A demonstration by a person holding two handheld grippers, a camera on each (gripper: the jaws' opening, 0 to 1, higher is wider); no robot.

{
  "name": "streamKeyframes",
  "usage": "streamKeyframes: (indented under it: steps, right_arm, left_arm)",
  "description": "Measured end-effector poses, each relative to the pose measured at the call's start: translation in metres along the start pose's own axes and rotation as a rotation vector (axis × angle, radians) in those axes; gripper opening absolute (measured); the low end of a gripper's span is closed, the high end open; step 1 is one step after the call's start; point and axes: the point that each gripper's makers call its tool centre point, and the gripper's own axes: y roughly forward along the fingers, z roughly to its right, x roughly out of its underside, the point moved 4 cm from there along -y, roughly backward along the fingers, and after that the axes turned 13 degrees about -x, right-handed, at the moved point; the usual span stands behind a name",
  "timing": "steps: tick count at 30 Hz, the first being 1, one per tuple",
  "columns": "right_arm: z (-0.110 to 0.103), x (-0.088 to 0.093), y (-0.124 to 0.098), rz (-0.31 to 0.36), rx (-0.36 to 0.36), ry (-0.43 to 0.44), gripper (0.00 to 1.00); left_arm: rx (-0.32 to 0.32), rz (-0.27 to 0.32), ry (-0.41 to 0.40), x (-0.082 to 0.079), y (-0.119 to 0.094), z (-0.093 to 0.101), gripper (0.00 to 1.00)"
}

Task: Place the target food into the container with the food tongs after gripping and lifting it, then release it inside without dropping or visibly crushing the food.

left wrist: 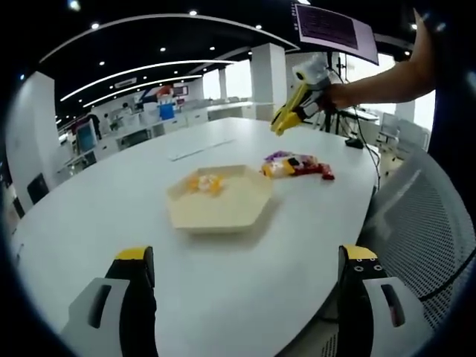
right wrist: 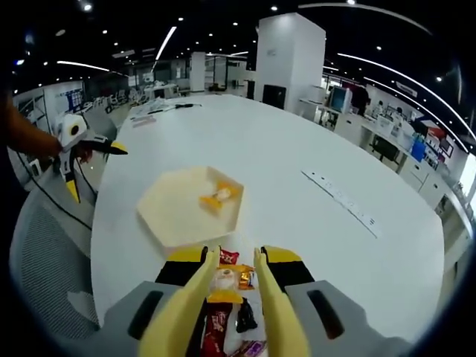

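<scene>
- You worked over a plain white table.
- Your hexagonal container was cream, with orange-and-white food in it.
- Your tongs were yellow.
- The snack packets showed red, purple and yellow.
- Your left gripper was grey, black and yellow-tipped.

White table, open-plan office

Left gripper hangs with fingers spread wide; right gripper grips yellow tongs.
</scene>
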Motion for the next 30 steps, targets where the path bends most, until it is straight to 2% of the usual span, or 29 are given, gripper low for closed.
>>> streamKeyframes:
  steps: [4,16,30]
  right_arm:
    - [0.002,0.004,0.005,0.01,-0.01,0.002,0.27]
    - [0.0,0.022,0.022,-0.017,-0.027,0.031,0.28]
    - [0.0,0.049,0.044,-0.072,-0.044,0.082,0.28]
  left_arm:
    - [-0.006,-0.002,-0.005,0.001,0.0,-0.002,1.0]
    - [-0.012,-0.007,-0.016,0.003,0.0,-0.004,1.0]
    - [-0.016,-0.011,-0.025,0.003,0.001,-0.005,1.0]
